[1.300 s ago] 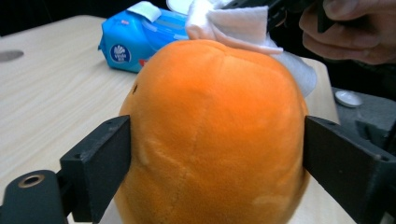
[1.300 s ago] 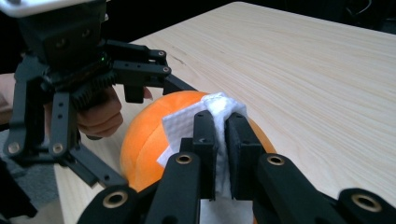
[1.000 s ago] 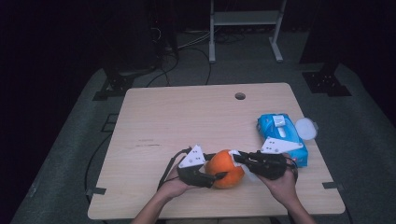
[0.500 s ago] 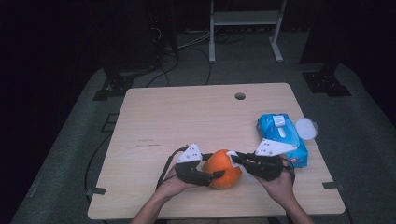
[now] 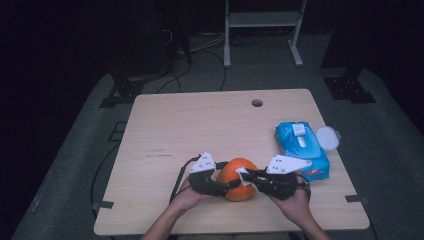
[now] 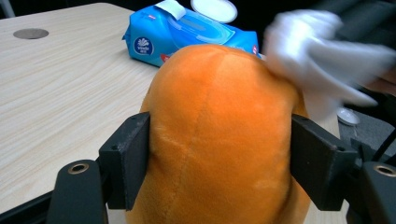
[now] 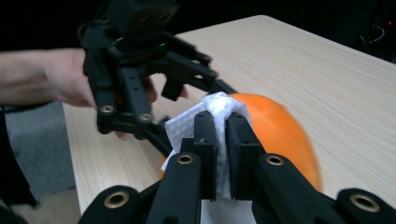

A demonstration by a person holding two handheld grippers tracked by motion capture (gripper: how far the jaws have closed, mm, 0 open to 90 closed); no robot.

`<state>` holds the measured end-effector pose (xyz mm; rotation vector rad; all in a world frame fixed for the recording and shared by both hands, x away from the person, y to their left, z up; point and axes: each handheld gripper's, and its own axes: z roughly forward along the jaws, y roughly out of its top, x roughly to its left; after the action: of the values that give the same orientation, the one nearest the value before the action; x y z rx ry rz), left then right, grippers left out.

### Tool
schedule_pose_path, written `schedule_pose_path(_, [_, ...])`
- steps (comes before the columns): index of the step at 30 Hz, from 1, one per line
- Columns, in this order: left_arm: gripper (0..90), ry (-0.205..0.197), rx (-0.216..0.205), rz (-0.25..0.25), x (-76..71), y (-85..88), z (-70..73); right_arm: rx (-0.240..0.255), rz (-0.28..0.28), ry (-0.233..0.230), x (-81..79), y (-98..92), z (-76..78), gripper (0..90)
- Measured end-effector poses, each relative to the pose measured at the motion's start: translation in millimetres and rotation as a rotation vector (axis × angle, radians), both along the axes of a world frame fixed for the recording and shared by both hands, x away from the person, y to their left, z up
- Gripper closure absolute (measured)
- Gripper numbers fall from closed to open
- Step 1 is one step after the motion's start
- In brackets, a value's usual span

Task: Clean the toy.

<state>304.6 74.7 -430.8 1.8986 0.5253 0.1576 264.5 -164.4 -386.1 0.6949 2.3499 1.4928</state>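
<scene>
Left gripper [image 5: 224,184] fingers clasping orange plush [image 5: 239,178], right gripper [image 5: 248,176] fingers pinching white wipe [image 7: 212,112], pack label unreadable

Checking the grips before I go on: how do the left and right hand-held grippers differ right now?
The left hand-held gripper has its jaws spread wide around the orange plush toy; the right hand-held gripper has its jaws nearly together, pinching a white wipe. The left steadies the toy; the right presses the wipe against it. Both are black and two-jawed.
</scene>
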Motion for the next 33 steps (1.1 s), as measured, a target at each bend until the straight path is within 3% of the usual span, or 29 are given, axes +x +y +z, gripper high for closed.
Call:
schedule_pose_path(2, [27.5, -0.009, 0.006, -0.003, -1.2, -0.4, 0.7, -0.027, -0.003, -0.021, 0.7, 2.8, -0.3, 83.0])
schedule_pose_path(7, [23.7, -0.034, 0.000, -0.050, -2.4, -0.1, 1.6, 0.018, -0.035, 0.005, 10.2, -13.0, -1.3, 83.0])
schedule_pose_path(12, [24.4, -0.034, 0.009, -0.018, -2.7, -5.1, 0.4, 0.019, -0.047, 0.014, 10.7, -12.5, -3.5, 83.0])
schedule_pose_path(18, [25.4, -0.042, 0.021, -0.015, -5.0, -7.2, -0.9, -0.022, -0.002, -0.018, -0.2, 2.2, -2.0, 83.1])
schedule_pose_path(22, [28.1, -0.082, 0.045, -0.049, -11.2, -10.2, -0.2, -0.008, -0.049, -0.033, 7.6, -8.7, 1.6, 83.2])
schedule_pose_path(24, [27.0, -0.092, 0.051, -0.066, -12.7, -11.1, 1.0, -0.001, -0.074, -0.010, 12.8, -17.4, 0.8, 83.1])
schedule_pose_path(27, [18.9, -0.085, 0.019, -0.080, -8.7, -7.4, 2.2, 0.001, -0.072, 0.006, 13.8, -23.1, -3.3, 83.0])
schedule_pose_path(29, [15.3, -0.056, 0.006, -0.072, -5.7, -6.7, -0.7, 0.004, -0.074, 0.011, 13.3, -24.3, -3.0, 83.0])
schedule_pose_path(33, [23.2, -0.072, 0.030, -0.061, -8.8, -11.3, -3.3, -0.006, -0.058, 0.002, 8.6, -17.8, -2.1, 83.0])
